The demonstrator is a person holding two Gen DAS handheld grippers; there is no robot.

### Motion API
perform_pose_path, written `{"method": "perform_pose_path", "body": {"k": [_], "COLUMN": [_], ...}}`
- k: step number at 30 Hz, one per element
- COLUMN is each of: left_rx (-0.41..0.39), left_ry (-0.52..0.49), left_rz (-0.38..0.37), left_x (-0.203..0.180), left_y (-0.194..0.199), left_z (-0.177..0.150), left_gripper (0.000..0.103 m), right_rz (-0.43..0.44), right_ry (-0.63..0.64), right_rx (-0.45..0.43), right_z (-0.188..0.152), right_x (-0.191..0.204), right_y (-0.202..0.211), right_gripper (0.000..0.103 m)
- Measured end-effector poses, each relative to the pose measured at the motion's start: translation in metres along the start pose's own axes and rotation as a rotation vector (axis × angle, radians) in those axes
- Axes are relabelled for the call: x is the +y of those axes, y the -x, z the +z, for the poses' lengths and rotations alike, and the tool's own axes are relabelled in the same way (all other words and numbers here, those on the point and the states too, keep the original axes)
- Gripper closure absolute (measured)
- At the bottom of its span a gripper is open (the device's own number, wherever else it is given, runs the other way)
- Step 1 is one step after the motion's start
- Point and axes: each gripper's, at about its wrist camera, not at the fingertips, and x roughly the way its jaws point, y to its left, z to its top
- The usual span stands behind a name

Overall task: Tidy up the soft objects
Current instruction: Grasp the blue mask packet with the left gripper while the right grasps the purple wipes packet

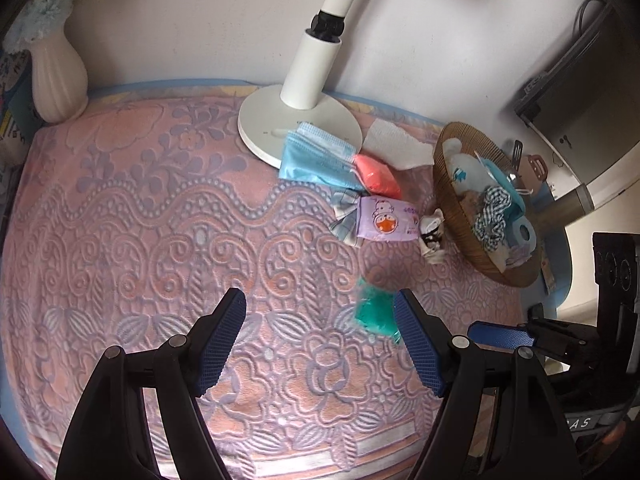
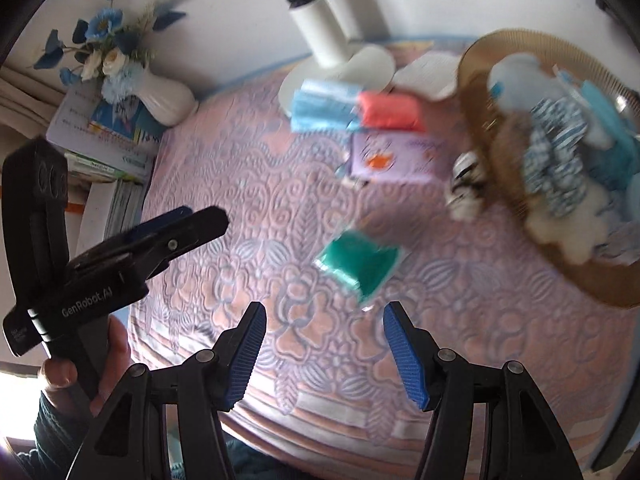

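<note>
A green soft packet (image 1: 374,312) lies on the patterned pink-and-lilac table cover (image 1: 160,216), near the front and right of the middle, just beyond the inner fingertip of the left gripper (image 1: 320,336); in the right wrist view the same packet (image 2: 358,262) sits just ahead of the right gripper (image 2: 324,348). Farther back a cluster of soft things is heaped together: a stack of blue face masks (image 1: 314,156) resting partly on the white lamp base (image 1: 264,120), an orange-red packet (image 1: 378,176) touching the masks on their right, a lilac tissue pack (image 1: 386,222) with a cartoon print just in front of them, a checked cloth (image 1: 344,216) under its left end, and a small black-and-white fabric piece (image 1: 432,236) at its right end. A torn white paper towel (image 1: 396,144) lies behind the orange packet. To the far right stands a round woven basket (image 1: 444,184), tilted in the fisheye view, holding a blue-checked scrunchie (image 1: 492,212) and other pale blue and white items that are hard to tell apart. A white ribbed vase (image 1: 58,76) with blue and white flowers (image 2: 100,48) stands at the far left corner beside stacked books (image 2: 112,136); a plain white wall backs the table. Both grippers hover over the near edge, each with jaws apart and holding nothing; a hand (image 2: 80,364) grips the left one's handle.
</note>
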Motion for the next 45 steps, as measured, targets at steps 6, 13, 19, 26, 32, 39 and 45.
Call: {"method": "perform_pose_path", "body": {"k": [6,13,19,26,32,39,45], "left_rx": [0.094,0.088,0.079,0.114,0.121,0.122,0.147], "left_ry": [-0.085,-0.132,-0.042,-0.046,-0.022,-0.086,0.024], "left_rz": [-0.045,-0.099,-0.218,-0.219,-0.230,-0.218,-0.319], "left_x": [0.003,0.009,0.029,0.038,0.039,0.026,0.029], "left_y": [-0.016,-0.026,-0.055,-0.094,-0.113,-0.116,-0.126], "left_z": [0.004,0.039,0.090,0.120,0.128,0.123,0.115], "left_gripper": [0.028,0.028,0.028,0.028,0.025,0.025,0.029], "right_rz": [-0.013,-0.025,0.092,0.208,0.211,0.191,0.155], "right_ry": [-0.073,-0.212,-0.420,-0.698,-0.825,-0.949,-1.041], "right_rx": [-0.025,-0.098,-0.125,-0.159,-0.223,-0.269,-0.233], "right_z": [0.004,0.019,0.039,0.053,0.064,0.074,0.071], "right_x": [-0.004,-0.023,-0.052,-0.084,-0.095,-0.100,-0.097], "right_y": [-0.005,0.003,-0.008,-0.036,-0.045,-0.056,-0.061], "right_gripper": [0.044,0.044,0.043,0.043,0.043,0.043,0.041]}}
